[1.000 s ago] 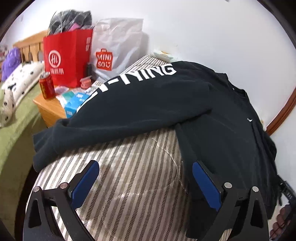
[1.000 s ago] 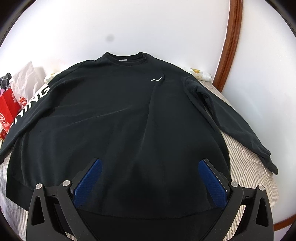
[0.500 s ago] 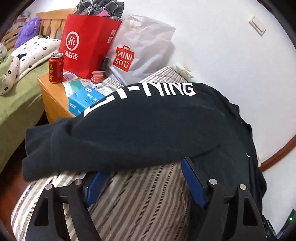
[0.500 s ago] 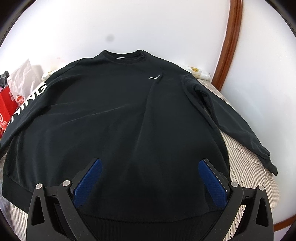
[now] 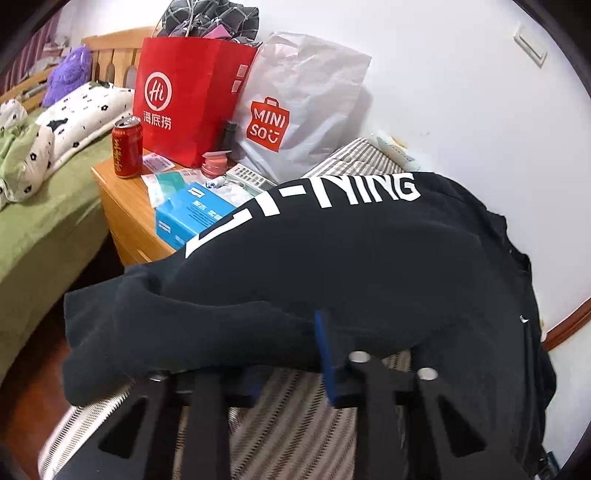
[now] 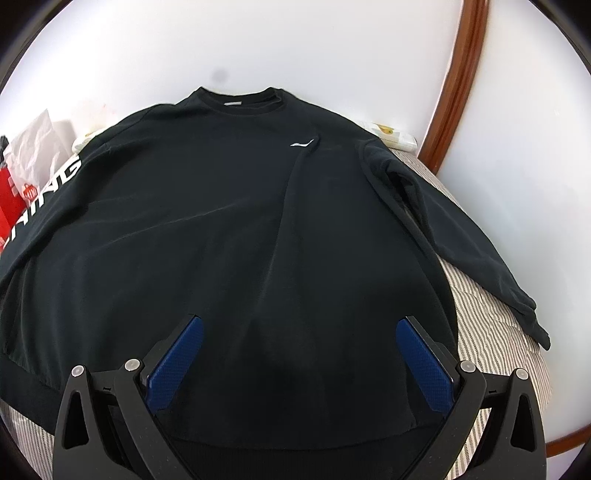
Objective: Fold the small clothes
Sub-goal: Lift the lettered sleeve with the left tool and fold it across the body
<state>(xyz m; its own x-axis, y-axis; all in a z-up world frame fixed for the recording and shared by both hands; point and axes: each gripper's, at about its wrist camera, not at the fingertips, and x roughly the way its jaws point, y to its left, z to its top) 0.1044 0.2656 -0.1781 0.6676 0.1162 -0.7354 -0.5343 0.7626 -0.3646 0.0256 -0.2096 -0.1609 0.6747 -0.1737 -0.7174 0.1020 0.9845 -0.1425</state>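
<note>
Black long-sleeved sweatshirt [image 6: 236,229] spread across striped bed [image 6: 491,325]; left gripper [image 5: 291,354] pinching lettered sleeve [image 5: 207,306] at bed's edge, right gripper [image 6: 299,354] wide open, empty, over hem. Red paper bag [image 5: 188,99] stuffed with dark checked fabric [image 5: 210,18].

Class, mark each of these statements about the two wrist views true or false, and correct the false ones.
1. The left claw has closed on the lettered sleeve of the black sweatshirt. True.
2. The right claw is clamped on the hem. False: its jaws stand wide open above the lower body of the sweatshirt.
3. The sweatshirt lies front up, its small white logo showing. True.
4. A green can stands on the bedside cabinet. False: the can is red.
5. The plain sleeve is folded across the chest. False: it lies stretched out to the side on the striped cover.
</note>
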